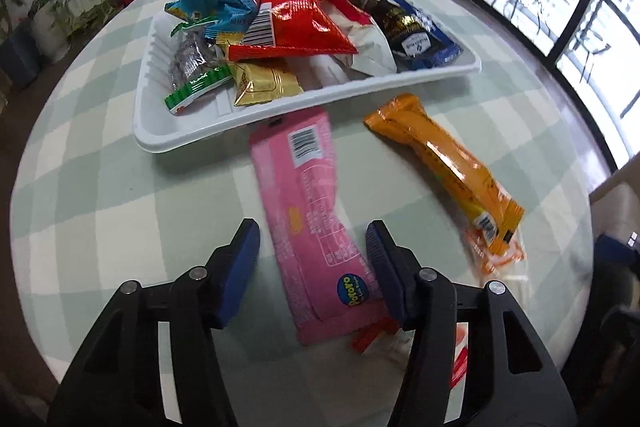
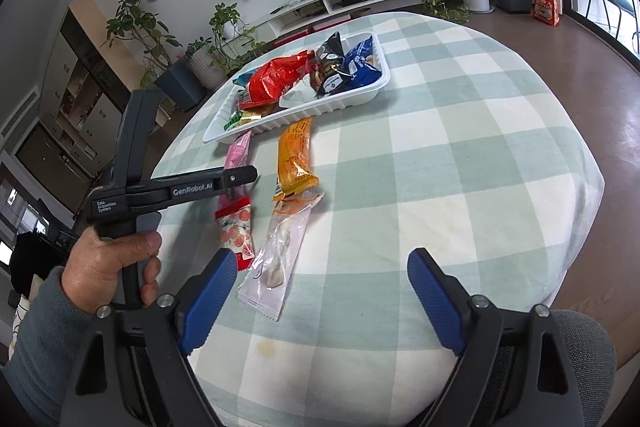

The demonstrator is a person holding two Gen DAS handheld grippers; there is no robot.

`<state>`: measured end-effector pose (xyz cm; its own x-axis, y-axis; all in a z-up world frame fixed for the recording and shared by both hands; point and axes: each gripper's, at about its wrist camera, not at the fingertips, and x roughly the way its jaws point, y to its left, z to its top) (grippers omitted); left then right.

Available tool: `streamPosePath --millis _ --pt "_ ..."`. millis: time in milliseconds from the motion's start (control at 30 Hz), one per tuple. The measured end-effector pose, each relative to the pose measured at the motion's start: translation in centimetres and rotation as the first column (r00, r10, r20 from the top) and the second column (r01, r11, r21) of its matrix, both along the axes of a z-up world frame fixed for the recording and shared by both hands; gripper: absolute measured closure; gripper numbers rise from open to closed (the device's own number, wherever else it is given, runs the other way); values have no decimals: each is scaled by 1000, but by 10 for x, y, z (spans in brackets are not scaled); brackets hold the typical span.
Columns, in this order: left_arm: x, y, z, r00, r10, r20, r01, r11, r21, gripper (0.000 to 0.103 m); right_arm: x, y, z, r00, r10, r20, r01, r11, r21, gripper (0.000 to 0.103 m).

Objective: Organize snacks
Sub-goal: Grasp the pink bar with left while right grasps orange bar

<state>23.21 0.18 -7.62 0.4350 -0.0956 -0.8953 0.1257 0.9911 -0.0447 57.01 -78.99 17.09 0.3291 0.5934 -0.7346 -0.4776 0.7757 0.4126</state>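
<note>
Claw on the left [image 1: 312,259] spread wide, blue ribbed pads [image 1: 240,267] flanking the pink wrapper [image 1: 316,227] on both sides, not pinching it. Pink wrapper flat and glossy, lying lengthwise on the desk [image 1: 100,195], far end just beside the near rim of the white tray [image 1: 160,143]. Under its near end, a red-and-white printed packet [image 2: 236,231], partly hidden in the left view. To the right, well apart from the pads, an orange bar wrapper [image 1: 444,167], long and shiny, with a clear crinkled packet [image 2: 276,259] touching its near end. Tray: white ridged plastic, shallow, heaped with loose snack bags, among them a red crinkled bag [image 1: 304,19], a gold packet [image 1: 264,83] and a dark blue bag [image 1: 420,39]. Claw on the right [image 2: 320,295] spread too, holding nothing, low over bare checked cloth at the near desk edge. Wide bare cloth to the right of the snacks, soft and rounded at the edges.
</note>
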Motion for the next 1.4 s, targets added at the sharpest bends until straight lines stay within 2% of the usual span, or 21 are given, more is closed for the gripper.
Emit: streamPosePath --millis 67,133,233,467,533,600,667,800,933,967,1100,1167,1233,1333,1400 --pt "-4 7 2 1000 -9 -1 9 1000 4 49 0 0 1 1000 -2 9 2 1000 -5 13" --pt "-6 19 4 1000 27 11 -27 1000 6 49 2 2 2 1000 -4 11 4 1000 -9 13" --pt "-2 28 3 999 37 7 -37 999 -36 49 7 9 5 1000 6 30 -6 1000 -20 13" --pt "6 19 0 1000 -25 1 25 1000 -4 49 40 44 10 996 52 75 -45 995 -89 15" --pt "8 16 0 999 -41 3 41 999 9 49 51 59 9 994 81 78 -71 990 -121 20" --pt "7 16 -1 998 -56 10 56 998 13 49 61 73 5 990 115 77 -102 982 -158 21" --pt "5 15 0 997 -78 13 77 997 22 54 67 85 1 988 145 61 -131 973 -189 26" --pt "2 11 1 991 -133 16 132 990 52 68 72 109 -9 975 215 59 -192 946 -262 26" --pt "3 11 2 988 -156 19 155 987 30 75 75 127 -18 967 248 61 -217 924 -314 28" --pt "4 12 2 987 -159 21 158 987 22 76 75 131 -21 966 254 57 -222 918 -327 33" --pt "1 15 3 986 -163 35 163 987 11 81 77 137 -30 965 261 36 -232 904 -360 42" --pt "-1 16 3 986 -165 36 165 986 8 82 78 138 -37 964 264 16 -239 896 -374 51" --pt "-3 17 4 986 -165 40 165 986 3 82 80 136 -38 965 260 16 -236 900 -366 53" --pt "-6 21 4 987 -156 48 157 988 -13 83 84 135 -38 967 254 5 -235 905 -355 71" --pt "-9 23 4 988 -149 49 150 988 -29 83 88 132 -38 969 245 -9 -234 913 -333 76"
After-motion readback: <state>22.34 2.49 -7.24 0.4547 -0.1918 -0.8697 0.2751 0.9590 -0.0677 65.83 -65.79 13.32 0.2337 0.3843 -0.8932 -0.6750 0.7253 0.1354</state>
